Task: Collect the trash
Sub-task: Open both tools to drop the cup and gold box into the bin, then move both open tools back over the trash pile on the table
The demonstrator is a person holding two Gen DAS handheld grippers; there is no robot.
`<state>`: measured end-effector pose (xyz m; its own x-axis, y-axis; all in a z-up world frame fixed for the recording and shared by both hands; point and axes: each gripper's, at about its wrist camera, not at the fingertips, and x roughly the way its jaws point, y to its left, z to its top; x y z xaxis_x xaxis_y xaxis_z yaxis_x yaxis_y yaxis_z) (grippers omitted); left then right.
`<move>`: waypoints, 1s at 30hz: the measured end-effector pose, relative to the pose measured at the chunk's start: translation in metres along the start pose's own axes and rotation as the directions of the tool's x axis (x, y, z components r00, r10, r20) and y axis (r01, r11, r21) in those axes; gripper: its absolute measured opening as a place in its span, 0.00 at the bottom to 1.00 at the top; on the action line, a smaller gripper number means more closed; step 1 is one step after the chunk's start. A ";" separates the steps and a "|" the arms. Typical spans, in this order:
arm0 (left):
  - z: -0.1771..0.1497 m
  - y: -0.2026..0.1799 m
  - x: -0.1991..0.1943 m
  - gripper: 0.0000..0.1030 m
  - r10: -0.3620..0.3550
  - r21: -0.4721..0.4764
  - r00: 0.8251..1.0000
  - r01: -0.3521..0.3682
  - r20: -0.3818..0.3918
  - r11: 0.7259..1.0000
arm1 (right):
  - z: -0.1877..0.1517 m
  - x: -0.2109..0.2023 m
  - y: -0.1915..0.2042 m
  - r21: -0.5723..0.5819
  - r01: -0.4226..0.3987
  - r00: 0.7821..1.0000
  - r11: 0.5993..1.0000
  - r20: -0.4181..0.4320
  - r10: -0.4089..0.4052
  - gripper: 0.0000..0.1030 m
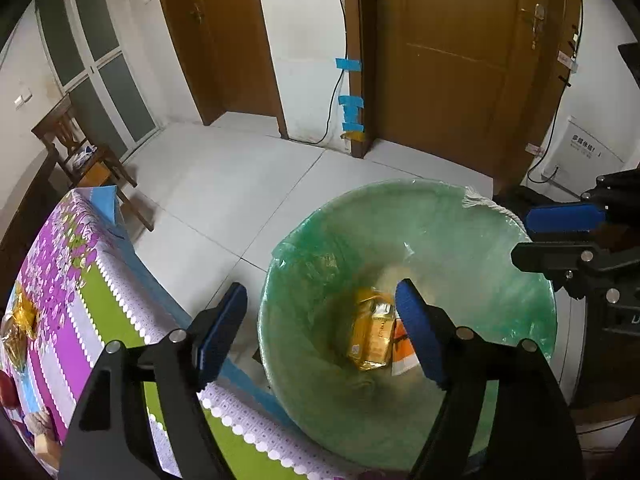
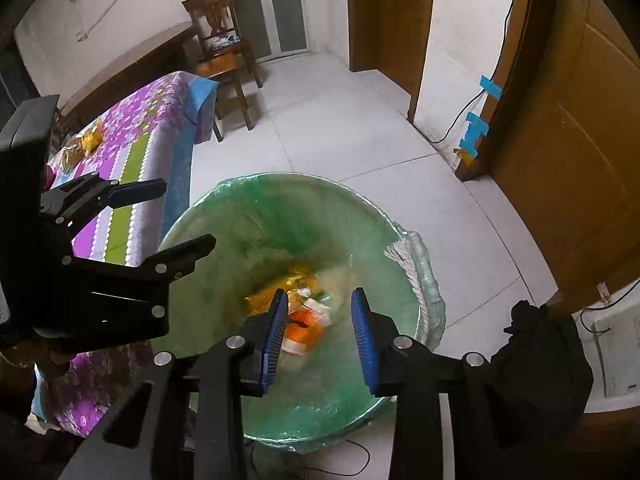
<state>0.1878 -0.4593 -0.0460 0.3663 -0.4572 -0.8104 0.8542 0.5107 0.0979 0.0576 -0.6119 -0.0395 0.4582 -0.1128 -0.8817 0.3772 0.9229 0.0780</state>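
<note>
A round bin lined with a green plastic bag [image 1: 472, 216] [image 2: 224, 216] stands on the floor beside the table. At its bottom lie a gold wrapper [image 1: 372, 336] [image 2: 292, 284] and an orange-and-white wrapper [image 1: 402, 346] [image 2: 306, 326]. My left gripper [image 1: 320, 332] hovers over the bin's left rim, open, with nothing between its blue pads. My right gripper [image 2: 320, 336] hangs over the bin's middle, open and empty, the wrappers far below it. Each gripper shows in the other's view: the right gripper [image 1: 532, 236] at the right edge, the left gripper [image 2: 176, 216] at the left.
A table with a purple, green and white floral cloth [image 1: 80, 280] [image 2: 152, 128] touches the bin's left side; more gold wrappers [image 1: 20, 320] [image 2: 86, 142] lie on it. A wooden chair [image 1: 80, 148] [image 2: 224, 48] stands behind. Brown doors [image 1: 460, 60], a wall cable and a black bundle [image 2: 540, 352] are on the right.
</note>
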 end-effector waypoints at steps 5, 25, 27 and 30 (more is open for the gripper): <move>-0.009 0.001 -0.010 0.71 0.008 -0.020 1.000 -0.008 0.024 1.000 | -0.009 -0.004 0.000 0.014 0.014 1.000 1.000 0.019 -0.014 0.33; -0.118 0.088 -0.119 0.76 0.352 -0.314 0.912 -0.278 0.211 0.908 | -0.079 -0.070 0.129 0.050 0.166 0.791 0.985 0.589 -0.163 0.55; -0.131 0.101 -0.133 0.76 0.404 -0.357 0.889 -0.313 0.217 0.880 | -0.083 -0.076 0.151 0.024 0.159 0.765 0.987 0.629 -0.138 0.58; -0.148 0.117 -0.152 0.77 0.460 -0.406 0.860 -0.347 0.223 0.846 | -0.085 -0.082 0.184 -0.022 0.137 0.738 0.990 0.669 -0.087 0.59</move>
<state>0.1780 -0.2222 0.0029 0.7896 -0.3206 -0.5231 0.4454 0.8859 0.1293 0.0210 -0.4019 0.0073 0.8440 -0.4098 -0.3459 0.4182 0.9068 -0.0540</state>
